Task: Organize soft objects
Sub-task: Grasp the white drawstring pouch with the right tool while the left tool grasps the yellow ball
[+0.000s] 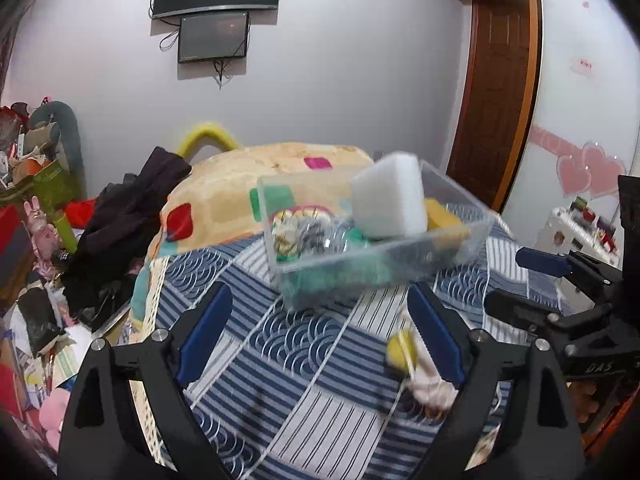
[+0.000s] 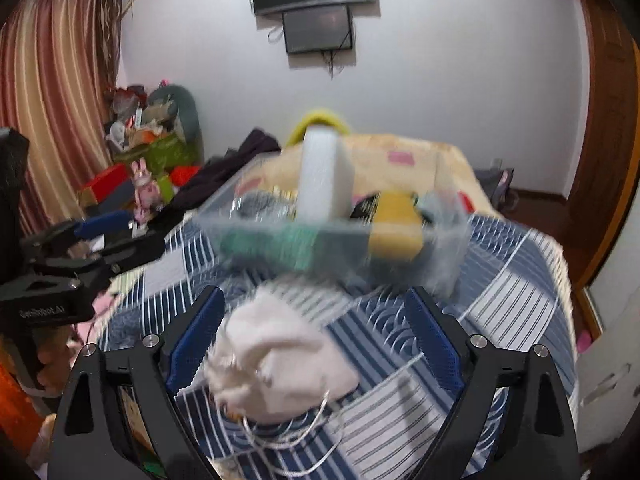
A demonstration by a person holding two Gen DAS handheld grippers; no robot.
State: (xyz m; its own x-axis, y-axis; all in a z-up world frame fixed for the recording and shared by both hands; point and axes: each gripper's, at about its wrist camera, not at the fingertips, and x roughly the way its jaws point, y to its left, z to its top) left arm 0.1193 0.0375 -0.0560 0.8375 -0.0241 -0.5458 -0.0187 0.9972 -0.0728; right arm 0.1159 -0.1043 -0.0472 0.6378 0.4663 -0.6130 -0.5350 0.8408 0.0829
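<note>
A clear plastic box (image 1: 460, 240) stands on the blue striped bedspread (image 1: 280, 360). It holds a white sponge block (image 1: 390, 196), a yellow sponge (image 1: 444, 216) and green and patterned soft items. My left gripper (image 1: 320, 336) is open and empty just in front of the box. A small yellow and pink soft toy (image 1: 416, 368) lies by its right finger. In the right wrist view my right gripper (image 2: 316, 344) is open over a white drawstring pouch (image 2: 280, 368) on the bedspread, with the box (image 2: 440, 256) beyond. The other gripper shows in each view's edge.
A folded yellow patterned quilt (image 1: 240, 184) and dark clothes (image 1: 120, 220) lie behind the box. Cluttered boxes and toys (image 2: 140, 160) fill the floor at the left. A brown door (image 1: 500, 80) and two wall screens (image 1: 216, 8) stand beyond the bed.
</note>
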